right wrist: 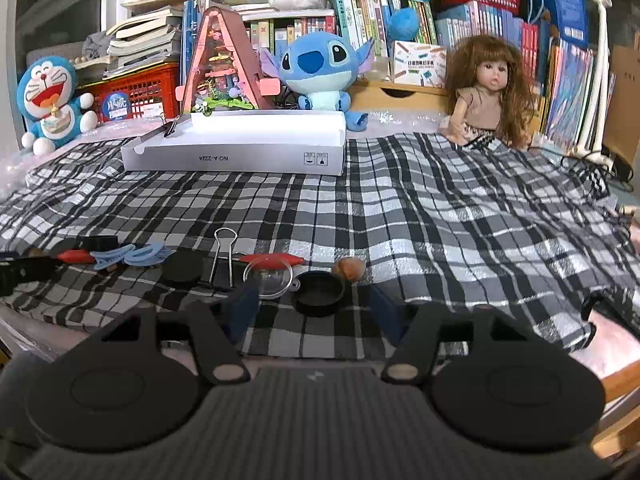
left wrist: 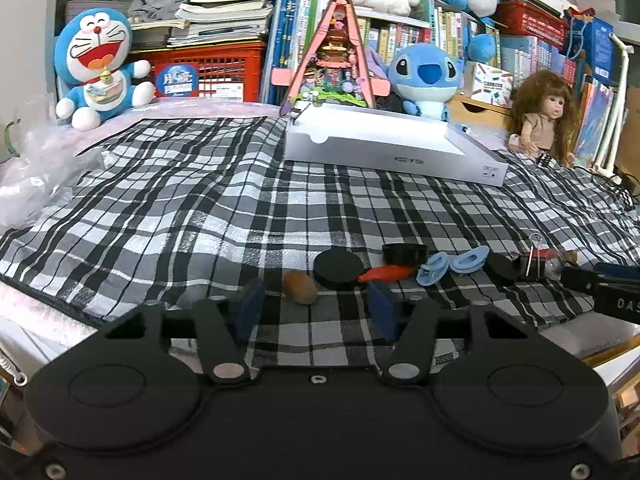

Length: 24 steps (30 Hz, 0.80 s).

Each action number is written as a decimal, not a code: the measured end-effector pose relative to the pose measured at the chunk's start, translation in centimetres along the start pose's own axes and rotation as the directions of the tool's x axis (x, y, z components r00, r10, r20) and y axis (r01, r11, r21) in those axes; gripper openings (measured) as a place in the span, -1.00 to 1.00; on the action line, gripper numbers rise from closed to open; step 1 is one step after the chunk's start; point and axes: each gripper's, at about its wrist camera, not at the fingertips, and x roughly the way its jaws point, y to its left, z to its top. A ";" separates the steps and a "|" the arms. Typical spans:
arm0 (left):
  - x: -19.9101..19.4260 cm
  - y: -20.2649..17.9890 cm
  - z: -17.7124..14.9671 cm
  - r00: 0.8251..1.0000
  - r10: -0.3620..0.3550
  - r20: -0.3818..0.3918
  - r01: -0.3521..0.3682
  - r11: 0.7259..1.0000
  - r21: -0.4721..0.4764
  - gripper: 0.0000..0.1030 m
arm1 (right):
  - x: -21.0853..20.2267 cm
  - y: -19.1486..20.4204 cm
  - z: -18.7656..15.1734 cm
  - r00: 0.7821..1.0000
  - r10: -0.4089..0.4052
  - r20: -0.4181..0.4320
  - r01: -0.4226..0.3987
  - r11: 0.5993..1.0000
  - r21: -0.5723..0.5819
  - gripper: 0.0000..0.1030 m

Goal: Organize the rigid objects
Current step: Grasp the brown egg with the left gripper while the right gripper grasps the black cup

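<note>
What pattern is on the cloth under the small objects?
Black, white and grey plaid cloth, shown best in the right wrist view.

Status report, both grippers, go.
Left gripper open, brown nut just ahead. Right gripper open, black lid between its fingers, untouched. White tray far back; nothing in the way.
</note>
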 end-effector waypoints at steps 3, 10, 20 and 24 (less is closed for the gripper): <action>0.1 -0.2 -0.1 1.000 -0.007 0.003 0.007 1.000 0.010 -0.11 | -0.1 0.0 -0.1 1.000 -0.019 0.003 0.019 1.000 -0.009 0.07; -0.1 -0.5 -0.5 0.996 0.070 0.055 -0.072 0.996 0.043 -0.20 | 0.1 -0.4 -0.5 0.999 -0.039 -0.015 0.038 0.999 -0.023 0.00; 1.3 0.0 -0.7 0.996 0.077 0.037 -0.079 0.996 0.048 -0.63 | 1.3 0.3 -0.5 0.999 -0.029 -0.015 0.028 0.998 -0.050 -0.15; 1.1 0.0 -0.3 0.997 0.065 0.040 -0.067 0.997 0.049 -0.63 | 1.5 0.4 -0.1 1.000 -0.017 -0.019 0.016 0.999 -0.046 -0.29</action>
